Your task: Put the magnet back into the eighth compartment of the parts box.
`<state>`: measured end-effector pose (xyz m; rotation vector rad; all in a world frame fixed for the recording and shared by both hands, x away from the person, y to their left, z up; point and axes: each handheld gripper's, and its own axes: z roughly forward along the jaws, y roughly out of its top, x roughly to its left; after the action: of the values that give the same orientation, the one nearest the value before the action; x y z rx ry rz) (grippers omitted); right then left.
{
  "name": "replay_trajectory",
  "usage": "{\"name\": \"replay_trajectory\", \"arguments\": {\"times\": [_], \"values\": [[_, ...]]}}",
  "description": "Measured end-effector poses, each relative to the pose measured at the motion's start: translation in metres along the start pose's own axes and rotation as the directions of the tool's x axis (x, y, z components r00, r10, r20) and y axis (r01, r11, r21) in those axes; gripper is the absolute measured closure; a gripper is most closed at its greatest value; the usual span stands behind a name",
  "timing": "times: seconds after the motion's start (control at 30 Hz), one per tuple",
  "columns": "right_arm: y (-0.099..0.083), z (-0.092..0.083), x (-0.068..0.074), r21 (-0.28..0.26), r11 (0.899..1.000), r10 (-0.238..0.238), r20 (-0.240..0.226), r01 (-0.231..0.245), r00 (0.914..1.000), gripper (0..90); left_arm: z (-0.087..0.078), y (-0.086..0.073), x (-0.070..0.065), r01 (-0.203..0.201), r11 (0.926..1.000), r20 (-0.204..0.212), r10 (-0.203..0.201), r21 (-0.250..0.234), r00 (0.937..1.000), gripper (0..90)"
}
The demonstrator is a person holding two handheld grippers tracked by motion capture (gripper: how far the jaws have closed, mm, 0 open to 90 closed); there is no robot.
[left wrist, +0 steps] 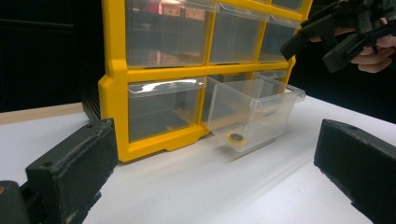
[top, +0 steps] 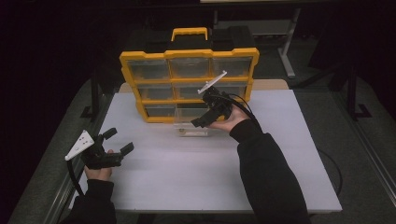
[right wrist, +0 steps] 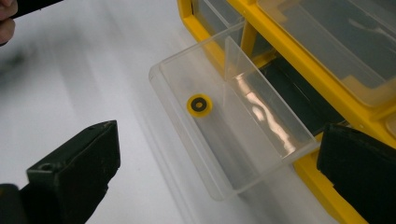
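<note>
A yellow organiser [top: 187, 53] with clear drawers stands upright at the back of the white table [top: 187, 177]. Its bottom middle drawer [top: 191, 122] is pulled out toward me. A small yellow ring with a black centre [right wrist: 199, 104] lies on the floor of the drawer [right wrist: 187, 121], also seen as the ring [left wrist: 236, 138] through the drawer wall [left wrist: 261, 107]. My right gripper [top: 198, 122] hovers just above the drawer, jaws wide apart and empty [right wrist: 218, 140]. My left gripper [top: 120, 140] rests open near the table's left front, aimed at the organiser [left wrist: 214, 140].
The organiser's other drawers [left wrist: 163, 32] sit pushed in. A carry handle [top: 189, 32] tops the case. Table legs and a dark floor surround the table. The right gripper [left wrist: 308, 56] and its hand hang at the upper right of the left gripper view.
</note>
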<state>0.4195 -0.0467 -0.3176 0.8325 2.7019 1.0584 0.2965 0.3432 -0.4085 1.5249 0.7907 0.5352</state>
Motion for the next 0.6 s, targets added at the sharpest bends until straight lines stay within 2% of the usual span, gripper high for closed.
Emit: {"name": "replay_trajectory", "arguments": {"times": [0.23,0.6], "values": [[-0.010,-0.009,0.001,-0.027,1.000,0.003,-0.005,-0.003,1.0000,0.0,0.000,0.000,0.000,-0.003,1.0000,0.000,0.003,0.002,1.0000,0.0],[-0.026,-0.019,0.002,-0.036,0.999,0.012,-0.011,-0.012,0.9999,0.0,0.000,0.000,0.000,-0.003,1.0000,0.003,0.003,0.003,1.0000,0.0]]}}
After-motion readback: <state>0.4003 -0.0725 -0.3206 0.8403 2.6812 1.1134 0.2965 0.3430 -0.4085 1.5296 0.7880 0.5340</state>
